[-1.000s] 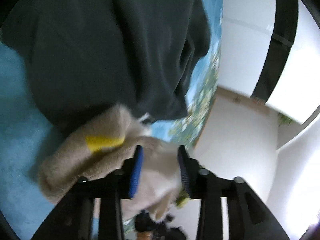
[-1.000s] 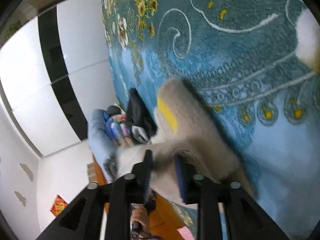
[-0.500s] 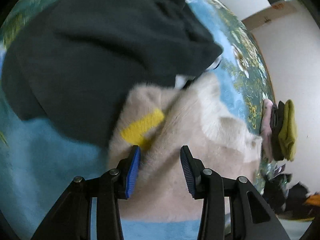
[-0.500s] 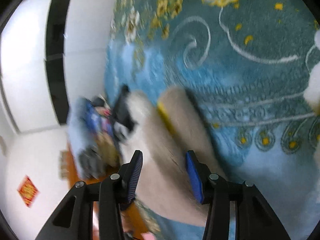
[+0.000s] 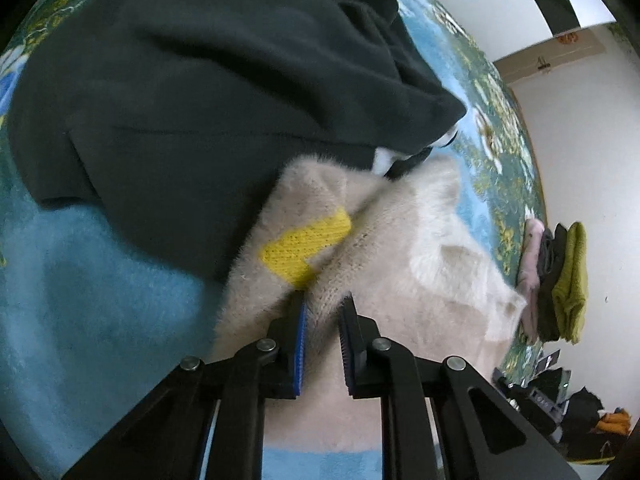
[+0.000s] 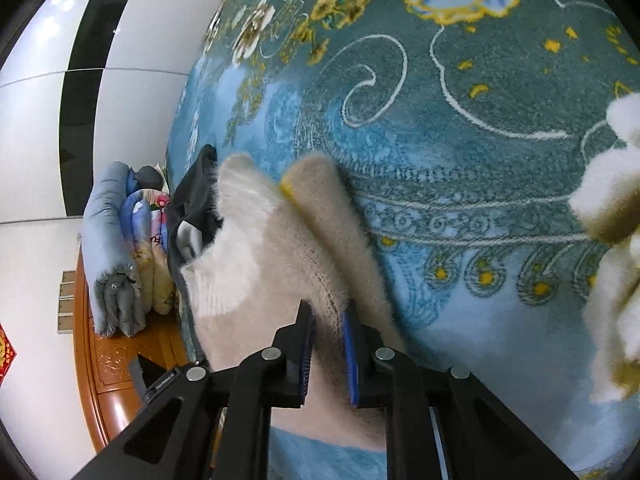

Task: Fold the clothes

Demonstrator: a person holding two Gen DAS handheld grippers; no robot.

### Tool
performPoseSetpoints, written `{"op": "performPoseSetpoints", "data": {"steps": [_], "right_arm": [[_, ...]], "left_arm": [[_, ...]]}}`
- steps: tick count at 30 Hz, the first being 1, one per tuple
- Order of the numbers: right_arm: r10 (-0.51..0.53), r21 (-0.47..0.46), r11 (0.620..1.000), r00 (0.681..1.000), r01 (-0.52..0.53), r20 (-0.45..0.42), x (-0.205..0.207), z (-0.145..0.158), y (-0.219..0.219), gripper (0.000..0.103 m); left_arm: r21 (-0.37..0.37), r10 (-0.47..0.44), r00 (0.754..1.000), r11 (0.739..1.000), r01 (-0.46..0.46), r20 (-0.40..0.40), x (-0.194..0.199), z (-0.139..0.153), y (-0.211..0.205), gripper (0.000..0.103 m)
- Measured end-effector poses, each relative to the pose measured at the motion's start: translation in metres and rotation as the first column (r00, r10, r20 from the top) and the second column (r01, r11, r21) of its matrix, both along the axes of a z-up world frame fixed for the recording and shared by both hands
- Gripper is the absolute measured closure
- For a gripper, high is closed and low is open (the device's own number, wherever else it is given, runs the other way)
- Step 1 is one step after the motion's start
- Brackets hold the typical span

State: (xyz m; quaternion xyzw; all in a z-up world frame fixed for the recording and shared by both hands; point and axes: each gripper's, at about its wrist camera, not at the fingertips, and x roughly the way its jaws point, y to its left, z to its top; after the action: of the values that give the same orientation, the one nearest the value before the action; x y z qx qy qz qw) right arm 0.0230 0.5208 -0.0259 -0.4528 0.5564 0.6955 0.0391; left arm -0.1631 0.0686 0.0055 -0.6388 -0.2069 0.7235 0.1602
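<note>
The fuzzy sweater (image 5: 420, 248) lies on the carpet (image 6: 460, 160), with one end tucked under the dark garment (image 5: 200, 100) spread behind it. Both sets of fingers (image 5: 300, 344) sit at the sweater's near end, a fold of knit between them. A stack of folded clothes (image 5: 560, 284) stands at the carpet's far right edge. Rolled bedding (image 6: 116, 256) sits beyond the carpet's left edge.

The left gripper (image 5: 323, 312) is held low and angled forward, its two blue-padded fingers (image 5: 299, 344) drawn close together and pinched on a ridge of the beige sweater (image 5: 420, 248). The right gripper (image 6: 329, 320) is posed likewise, its fingers (image 6: 351, 356) clamped narrowly on a fold of the same sweater.
</note>
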Motion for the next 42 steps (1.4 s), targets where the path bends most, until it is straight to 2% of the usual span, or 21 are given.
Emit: {"op": "performPoseSetpoints", "data": {"steps": [5,6,7,8,9,10,13,17,20,27,29,35,42], "right_arm": [[-0.023,-0.019,1.000,1.000,0.023,-0.020,0.003,0.006,0.004,0.081],[-0.036,-0.018,0.999,0.999,0.036,-0.017,0.005,0.006,0.005,0.074],[-0.053,-0.011,0.999,0.999,0.053,-0.007,0.009,0.006,0.007,0.066],[-0.070,-0.001,0.998,0.997,0.070,0.014,0.012,0.005,0.010,0.050],[-0.081,-0.008,0.997,0.996,0.081,0.033,0.014,0.001,0.011,0.041],[-0.092,-0.044,0.995,0.995,0.093,0.040,0.015,-0.005,0.011,0.040],[-0.109,-0.159,0.980,0.992,0.117,0.057,0.014,-0.025,0.009,0.040],[-0.112,-0.183,0.975,0.991,0.122,0.068,0.011,-0.036,0.008,0.039],[-0.122,-0.208,0.969,0.991,0.133,0.061,0.011,-0.042,0.009,0.037],[-0.083,-0.194,0.977,0.996,0.086,0.025,-0.003,-0.044,0.002,0.036],[-0.054,-0.170,0.984,0.998,0.056,0.016,-0.006,-0.039,-0.002,0.036],[-0.019,-0.109,0.994,1.000,0.018,-0.006,-0.003,-0.020,-0.010,0.058],[-0.049,-0.175,0.984,0.996,0.034,-0.081,0.018,0.006,-0.012,0.066]], "left_arm": [[0.010,-0.053,0.998,0.999,0.054,-0.032,-0.002,0.012,0.001,0.083],[0.011,-0.055,0.997,0.998,0.055,-0.046,-0.002,0.015,-0.001,0.081],[0.004,-0.050,0.997,0.999,0.050,-0.061,-0.003,0.016,-0.004,0.071],[-0.008,-0.041,0.996,0.999,0.041,-0.076,-0.003,0.017,-0.009,0.057],[-0.017,-0.031,0.996,0.999,0.030,-0.086,-0.003,0.016,-0.015,0.051],[-0.016,-0.020,0.996,1.000,0.018,-0.083,-0.002,0.013,-0.021,0.045],[0.068,0.000,1.000,0.998,0.001,-0.023,-0.008,-0.008,-0.021,0.039],[0.168,0.033,0.999,0.985,-0.039,0.039,-0.011,-0.033,-0.017,0.032],[0.186,0.014,0.999,0.982,-0.021,0.037,-0.012,-0.044,-0.010,0.029],[0.187,-0.007,1.000,0.982,0.003,0.025,-0.011,-0.045,-0.003,0.028],[0.171,-0.012,1.000,0.985,0.010,0.012,-0.009,-0.043,-0.001,0.036],[0.087,-0.041,0.998,0.995,0.045,-0.052,0.002,-0.019,0.009,0.061],[0.048,-0.081,0.989,0.995,0.088,-0.128,0.012,0.030,0.021,0.068]]}}
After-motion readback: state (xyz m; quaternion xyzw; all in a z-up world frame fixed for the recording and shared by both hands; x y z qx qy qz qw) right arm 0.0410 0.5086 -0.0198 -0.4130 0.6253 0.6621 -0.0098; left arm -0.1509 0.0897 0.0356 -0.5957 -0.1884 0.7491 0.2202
